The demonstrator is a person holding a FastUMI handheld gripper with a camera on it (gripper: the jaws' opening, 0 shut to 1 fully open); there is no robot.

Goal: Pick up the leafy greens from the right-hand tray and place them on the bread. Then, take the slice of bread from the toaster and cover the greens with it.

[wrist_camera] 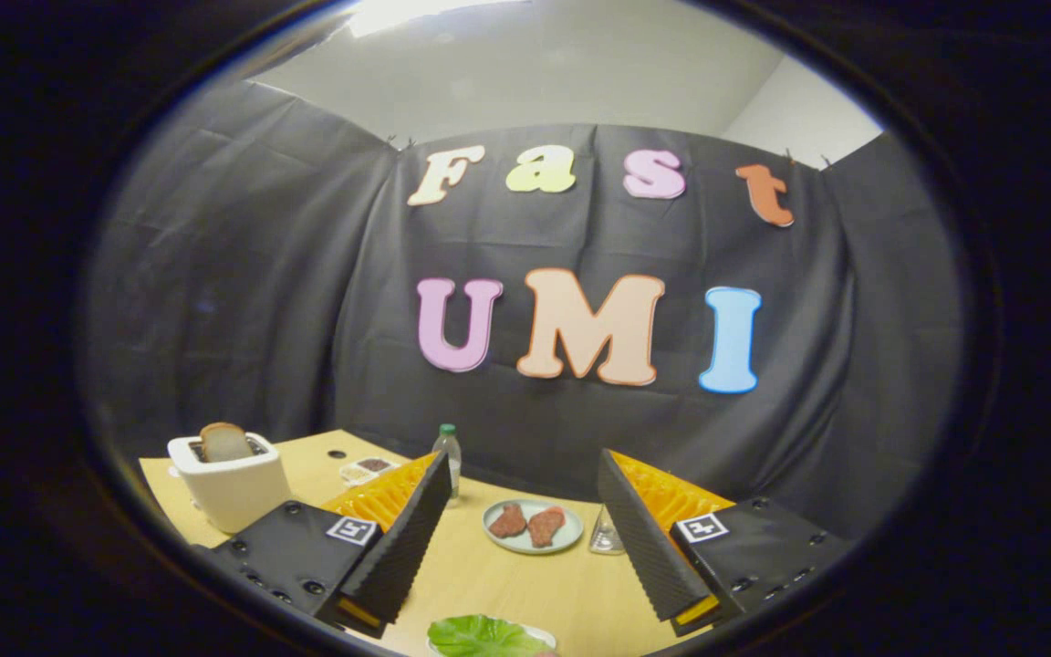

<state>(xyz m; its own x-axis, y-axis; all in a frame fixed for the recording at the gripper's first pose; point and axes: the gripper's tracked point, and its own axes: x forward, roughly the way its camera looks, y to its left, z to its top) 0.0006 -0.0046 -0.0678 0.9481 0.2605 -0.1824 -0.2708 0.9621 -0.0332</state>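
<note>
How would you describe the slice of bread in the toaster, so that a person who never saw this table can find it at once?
Start at the wooden table and the open claw above it. Beyond its left finger stands a white toaster. The bread slice sticks up from its top slot, brown and upright, while the other foods lie flat on plates.

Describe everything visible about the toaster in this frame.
The toaster is a white, boxy, rounded-edged appliance, seemingly plastic, standing upright near the far corner of the wooden table. One brown bread slice stands in its top slot, its upper half protruding. It sits beyond one finger of the open hand-held gripper, apart from it; nothing else appears to touch it.
</note>
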